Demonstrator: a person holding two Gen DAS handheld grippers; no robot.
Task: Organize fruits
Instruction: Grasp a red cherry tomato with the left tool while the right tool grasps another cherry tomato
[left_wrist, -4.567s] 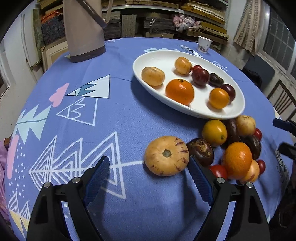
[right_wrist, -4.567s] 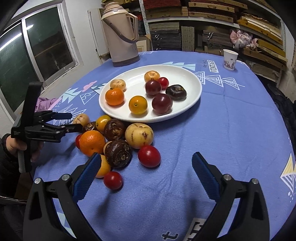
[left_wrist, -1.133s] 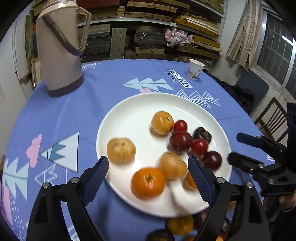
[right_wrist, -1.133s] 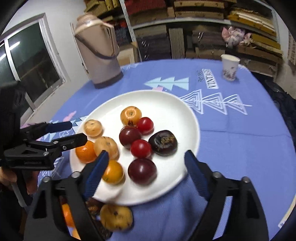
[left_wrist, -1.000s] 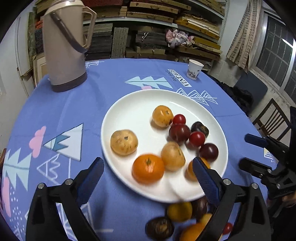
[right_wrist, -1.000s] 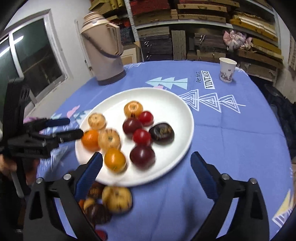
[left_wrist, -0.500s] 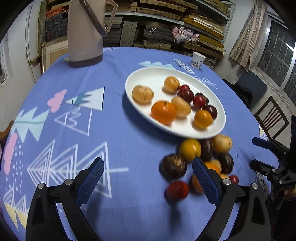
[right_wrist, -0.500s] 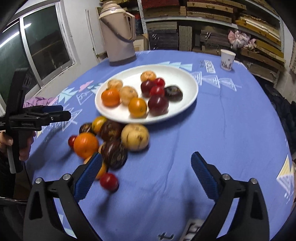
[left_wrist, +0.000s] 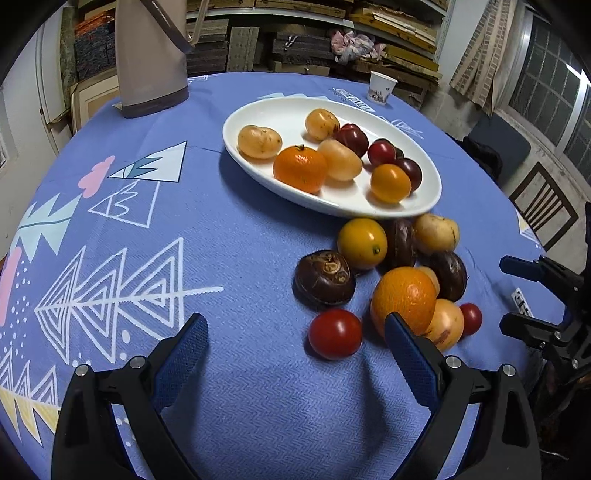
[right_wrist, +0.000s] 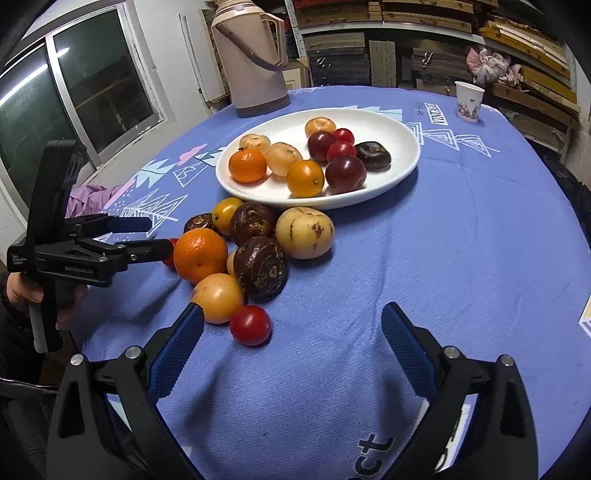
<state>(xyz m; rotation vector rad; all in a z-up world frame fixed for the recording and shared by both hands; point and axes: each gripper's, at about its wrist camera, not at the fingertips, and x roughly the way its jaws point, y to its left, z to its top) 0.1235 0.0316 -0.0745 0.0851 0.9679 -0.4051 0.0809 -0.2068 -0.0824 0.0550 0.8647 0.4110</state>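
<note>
Loose fruit pile (right_wrist: 255, 254): desk's near edge, beside plate (right_wrist: 400, 162). Left tool (left_wrist: 295, 347), right tool (right_wrist: 291, 332): both spread, empty. Advice: take outermost red tomato (right_wrist: 250, 325) first, avoiding neighbours.

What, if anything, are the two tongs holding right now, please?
Nothing is held. The left tongs and right tongs both stand open and empty above the tablecloth, short of the loose fruit beside the plate.
</note>
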